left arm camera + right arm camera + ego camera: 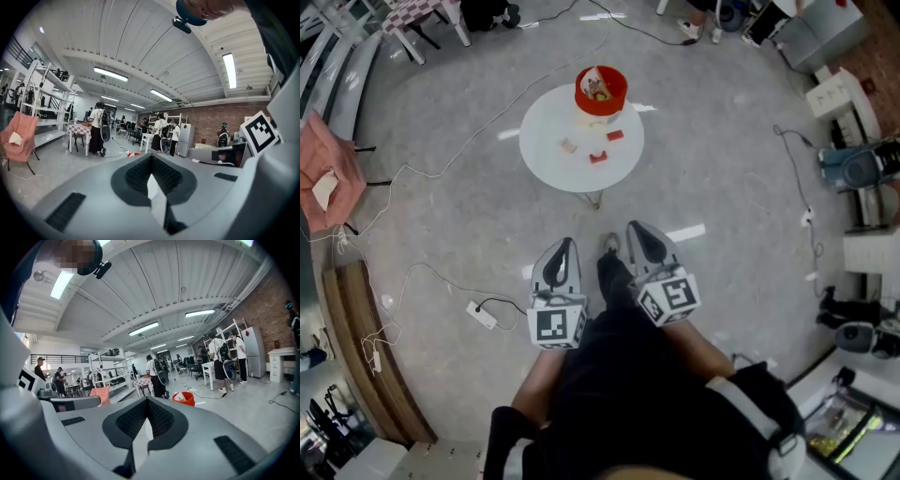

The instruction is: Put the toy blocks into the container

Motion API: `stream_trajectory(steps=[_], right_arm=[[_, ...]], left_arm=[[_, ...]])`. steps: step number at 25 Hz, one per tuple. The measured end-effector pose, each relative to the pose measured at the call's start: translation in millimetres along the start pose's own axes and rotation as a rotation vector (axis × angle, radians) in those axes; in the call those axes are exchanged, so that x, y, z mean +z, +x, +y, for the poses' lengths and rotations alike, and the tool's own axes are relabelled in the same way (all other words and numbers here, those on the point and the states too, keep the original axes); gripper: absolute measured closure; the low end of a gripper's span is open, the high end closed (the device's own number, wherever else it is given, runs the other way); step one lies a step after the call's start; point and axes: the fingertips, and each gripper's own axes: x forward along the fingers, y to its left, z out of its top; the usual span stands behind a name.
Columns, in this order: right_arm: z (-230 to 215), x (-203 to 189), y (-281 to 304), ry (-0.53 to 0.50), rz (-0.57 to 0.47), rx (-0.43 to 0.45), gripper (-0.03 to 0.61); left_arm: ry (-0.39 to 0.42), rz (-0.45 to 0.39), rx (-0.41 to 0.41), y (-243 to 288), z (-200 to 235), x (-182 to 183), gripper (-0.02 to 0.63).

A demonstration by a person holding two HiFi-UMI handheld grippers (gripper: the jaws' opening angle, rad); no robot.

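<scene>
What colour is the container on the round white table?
Red. The round container shows best in the head view, at the table's far edge.

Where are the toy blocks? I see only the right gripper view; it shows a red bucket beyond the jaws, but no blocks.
Observer: In the head view, three small blocks lie on a round white table, on the near side of the red bucket.
Operator: Does the left gripper hold anything?
Observer: No. Its own view shows the left gripper with jaws together and nothing between them.
Operator: Are we at the table already?
Observer: Not yet. The head view shows floor between the table and the right gripper.
</scene>
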Motion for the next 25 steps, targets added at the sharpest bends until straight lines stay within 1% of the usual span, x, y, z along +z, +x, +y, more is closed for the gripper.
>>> stream_trajectory(steps=[5, 9, 16, 18, 23, 25], right_arm=[[-37, 9, 51, -0.026, 0.036, 0.046, 0.581], [-67, 1, 92, -0.056, 0.074, 0.099, 0.581], [-103, -7, 142, -0.087, 0.121, 0.166, 0.581], [-108, -8, 150, -0.085, 0.135, 0.176, 0.581], [-118, -19, 172, -0.075, 0.17, 0.186, 0.581], [-120, -25, 179, -0.063, 0.187, 0.186, 0.581]], left_arm=[[-0.001, 0.003, 0.044, 59, 13, 9, 0.615], [-0.009, 0.011, 0.102, 100, 20, 13, 0.615], [-0.026, 0.027, 0.168, 145, 28, 16, 0.615], [-0.03, 0.031, 0.174, 153, 30, 18, 0.615], [-0.006, 0.064, 0.166, 172, 38, 12, 0.615], [-0.03, 0.053, 0.168, 180, 41, 16, 0.615]])
